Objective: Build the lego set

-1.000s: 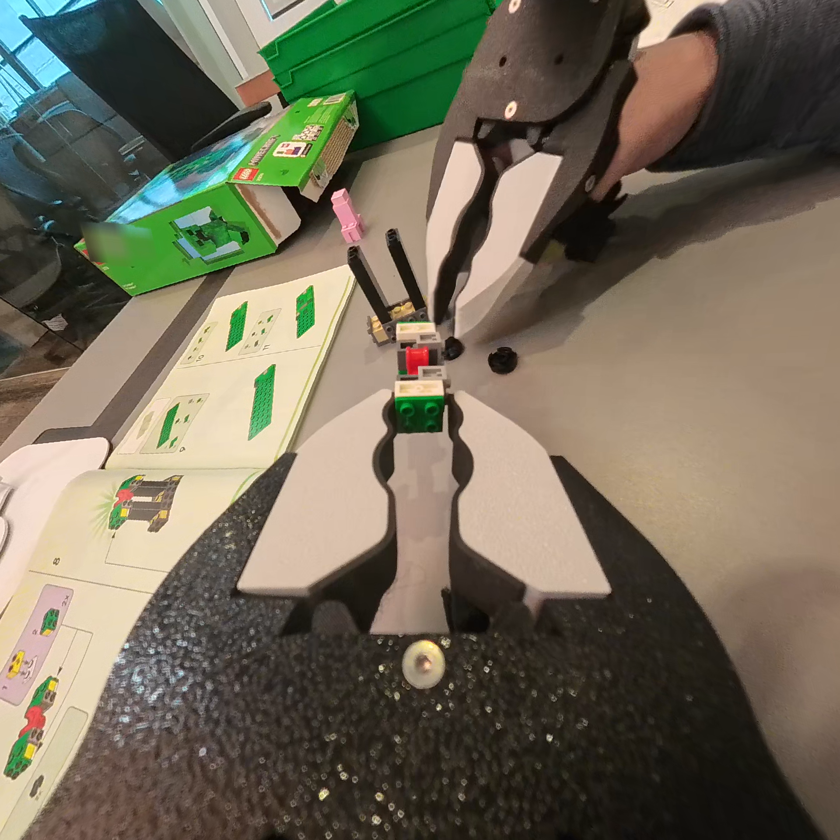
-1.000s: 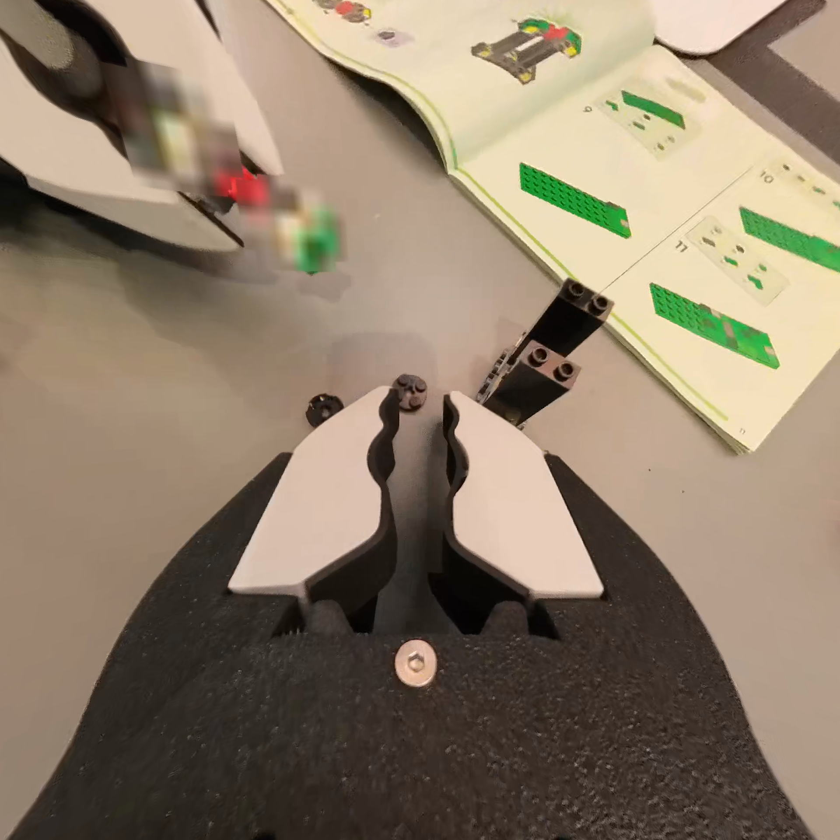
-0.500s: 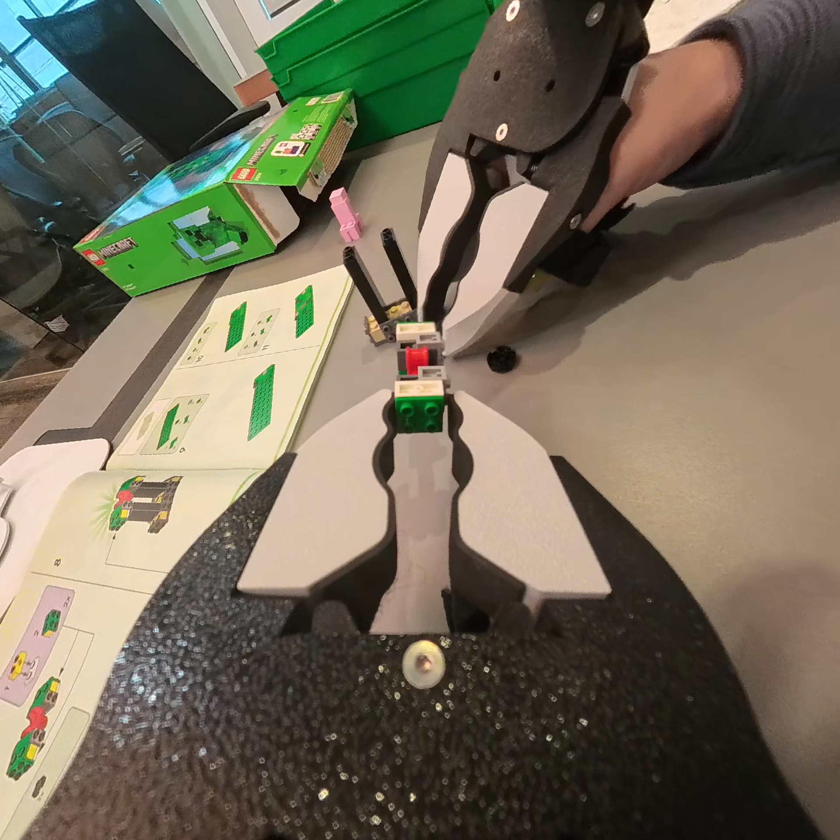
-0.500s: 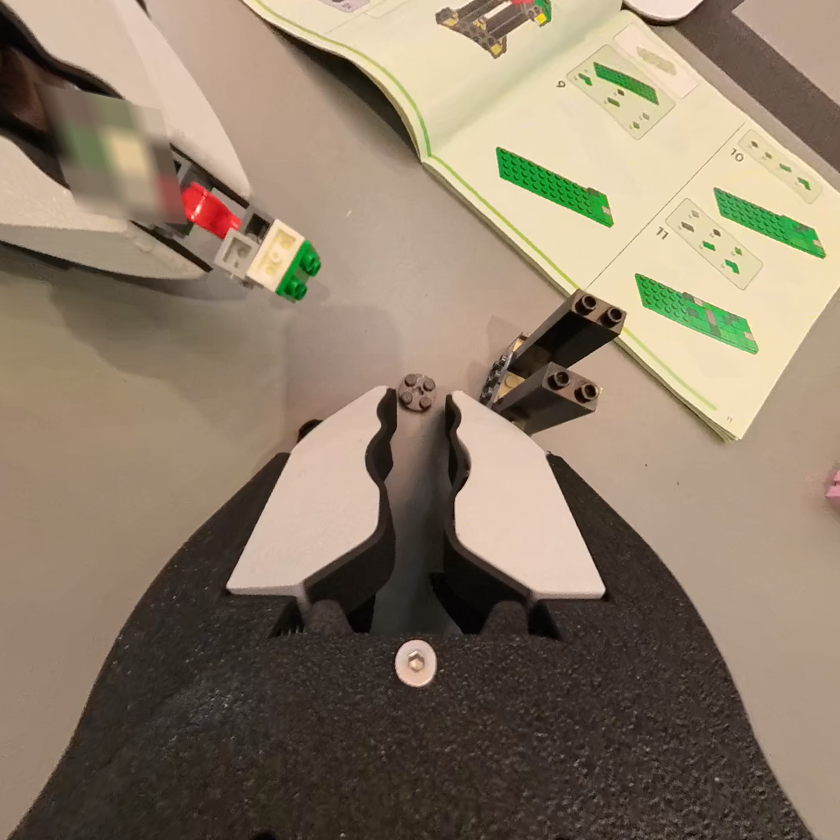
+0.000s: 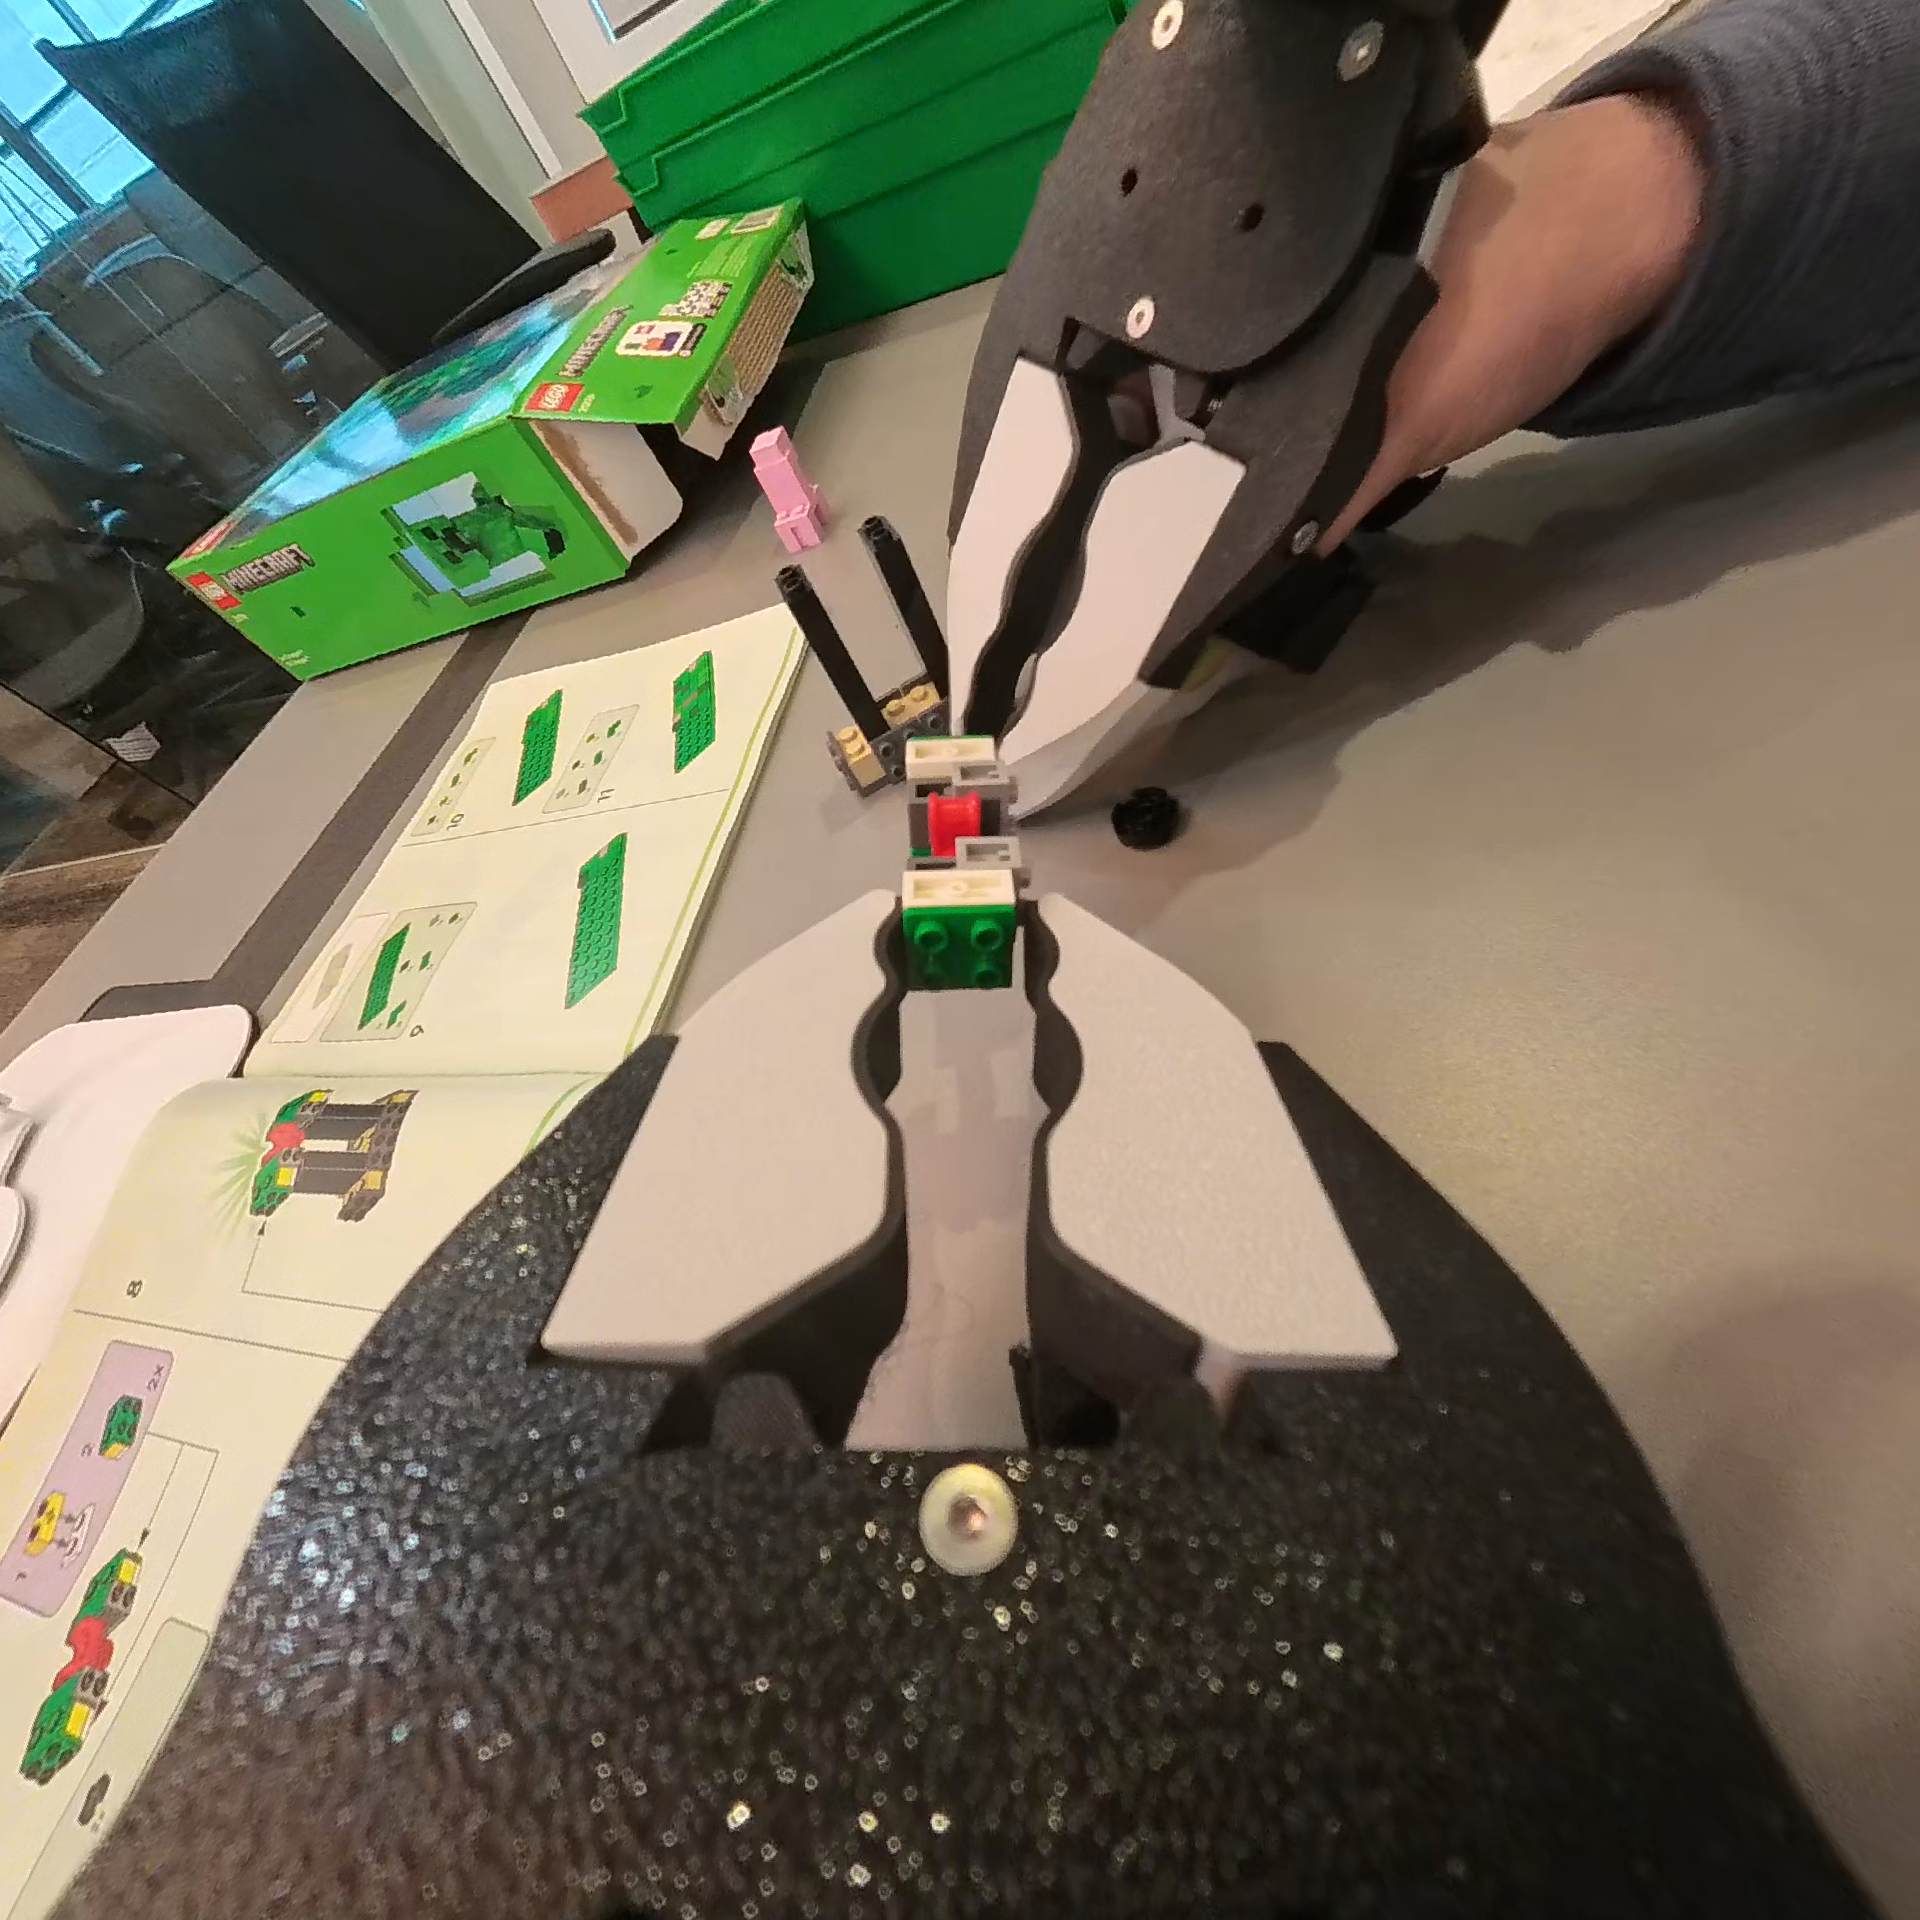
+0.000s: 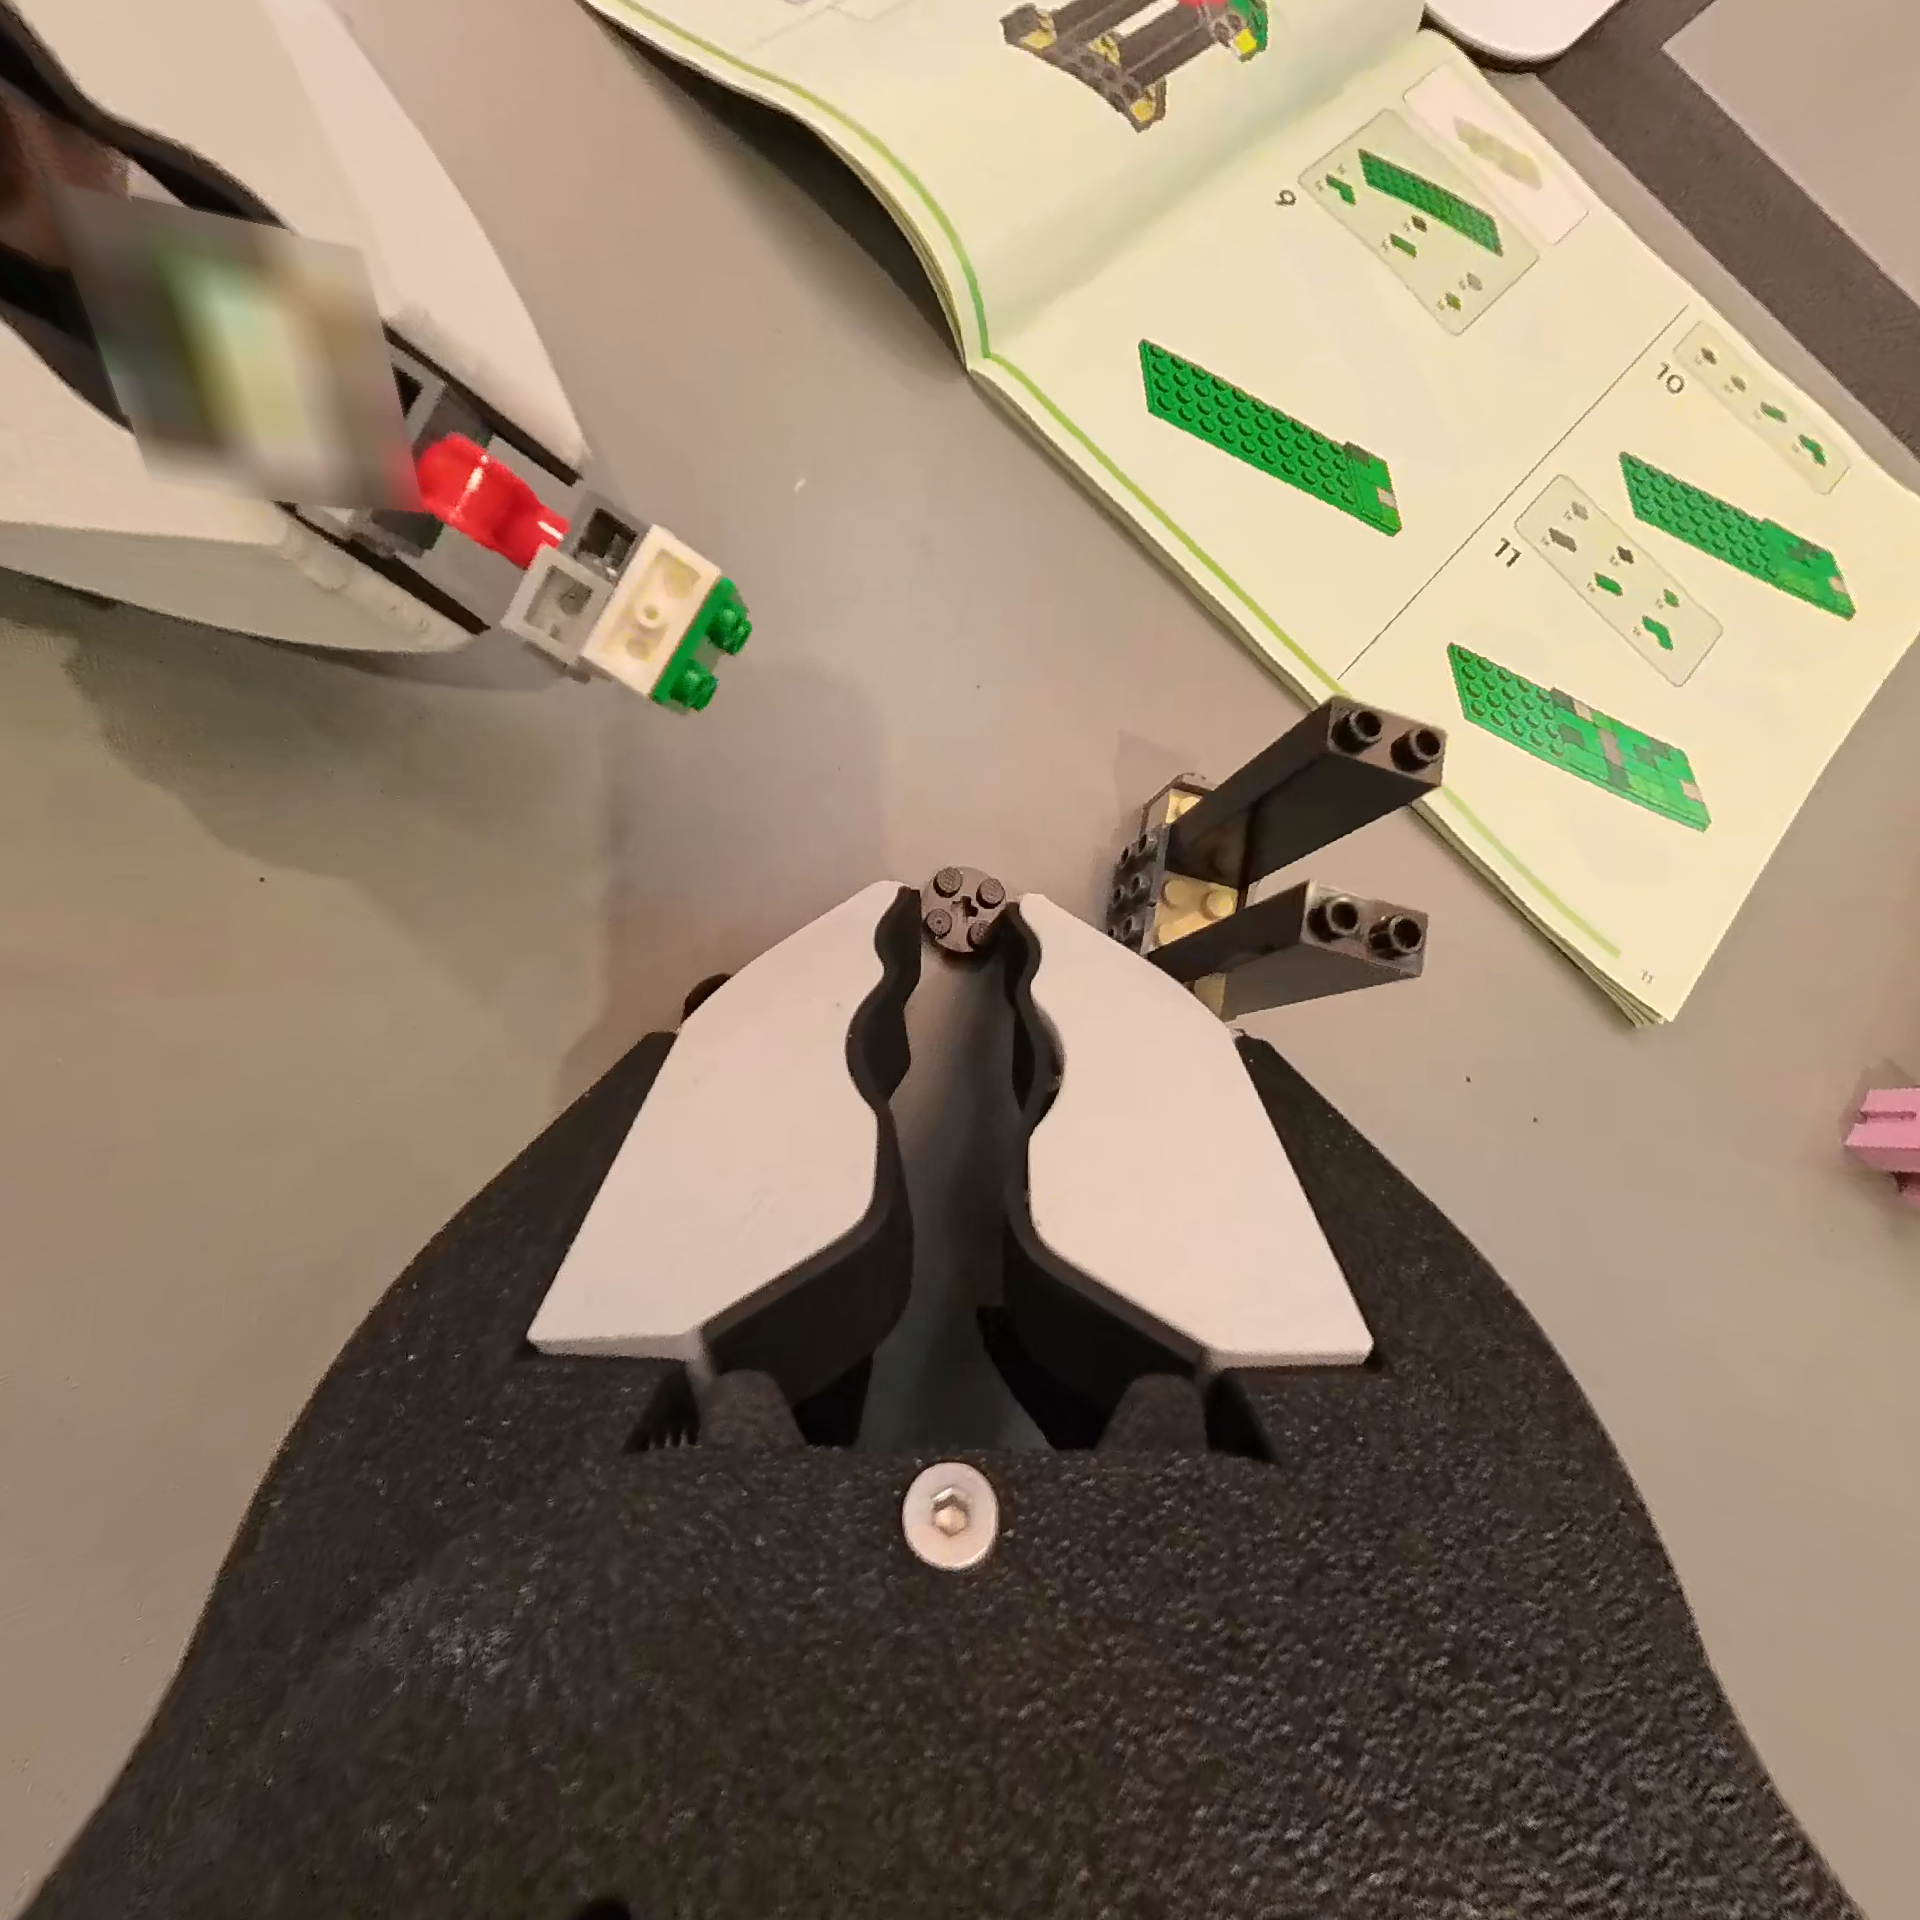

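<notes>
Right hand-held gripper [image 6: 966, 914] pinches a tiny round plate [image 6: 966, 923] at its tips: light, slippery, grip the rim. Left hand-held gripper [image 5: 958, 951] clamps the brick stack [image 5: 958, 862] by its green end, rigid but snappable.

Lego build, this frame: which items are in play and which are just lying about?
In play:
- left tongs shut on the green, white and red brick stack
- right tongs shut on a small dark round piece
- two-post black frame
- open instruction booklet

Lying about:
- second dark round piece
- pink figure
- green set box
- green bins
</notes>
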`<state>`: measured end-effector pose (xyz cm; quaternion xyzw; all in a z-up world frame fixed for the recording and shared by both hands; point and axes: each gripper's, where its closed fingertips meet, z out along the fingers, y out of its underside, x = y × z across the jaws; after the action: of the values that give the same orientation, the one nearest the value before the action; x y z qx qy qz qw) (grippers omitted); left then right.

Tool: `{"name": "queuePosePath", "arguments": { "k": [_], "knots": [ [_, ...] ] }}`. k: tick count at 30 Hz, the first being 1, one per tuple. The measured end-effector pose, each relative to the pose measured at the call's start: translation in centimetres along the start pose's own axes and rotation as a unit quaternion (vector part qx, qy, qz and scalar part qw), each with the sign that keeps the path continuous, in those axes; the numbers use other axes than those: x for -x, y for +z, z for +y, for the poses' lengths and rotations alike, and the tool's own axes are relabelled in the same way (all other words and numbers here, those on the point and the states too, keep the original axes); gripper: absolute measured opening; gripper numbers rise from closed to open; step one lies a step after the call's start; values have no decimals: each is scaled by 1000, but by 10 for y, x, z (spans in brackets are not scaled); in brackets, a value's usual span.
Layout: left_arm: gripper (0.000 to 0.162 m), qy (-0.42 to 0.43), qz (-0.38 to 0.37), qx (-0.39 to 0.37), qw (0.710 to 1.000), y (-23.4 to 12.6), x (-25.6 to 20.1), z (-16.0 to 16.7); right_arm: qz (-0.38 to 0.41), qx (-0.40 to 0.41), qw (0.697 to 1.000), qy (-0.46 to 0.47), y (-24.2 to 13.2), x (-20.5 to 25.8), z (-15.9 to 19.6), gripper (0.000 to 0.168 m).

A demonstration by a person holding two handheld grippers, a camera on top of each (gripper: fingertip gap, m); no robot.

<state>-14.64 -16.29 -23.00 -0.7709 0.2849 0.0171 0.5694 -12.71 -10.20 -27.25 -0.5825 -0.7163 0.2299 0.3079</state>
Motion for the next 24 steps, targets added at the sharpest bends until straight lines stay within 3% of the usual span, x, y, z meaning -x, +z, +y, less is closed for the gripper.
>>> {"name": "queuePosePath", "arguments": {
  "k": [8, 13, 17, 20, 24],
  "knots": [
    [20, -12, 8, 0, 1000, 0, 0, 0, -27, -63, 997, -20, -12, 2, -8, 15],
    [20, -41, 26, 1, 999, 0, 1, 0, -54, -163, 985, -12, -34, -2, -26, 15],
    [20, -47, 25, -3, 999, -1, 2, -1, -104, -264, 959, 26, -59, 2, -48, 15],
    [20, -42, 23, -2, 999, -1, 1, 0, -193, -350, 911, 101, -85, 6, -66, 14],
    [20, -38, 22, 1, 999, -1, 1, 0, -359, -456, 775, 250, -128, -8, -80, 15]
  ]
}}
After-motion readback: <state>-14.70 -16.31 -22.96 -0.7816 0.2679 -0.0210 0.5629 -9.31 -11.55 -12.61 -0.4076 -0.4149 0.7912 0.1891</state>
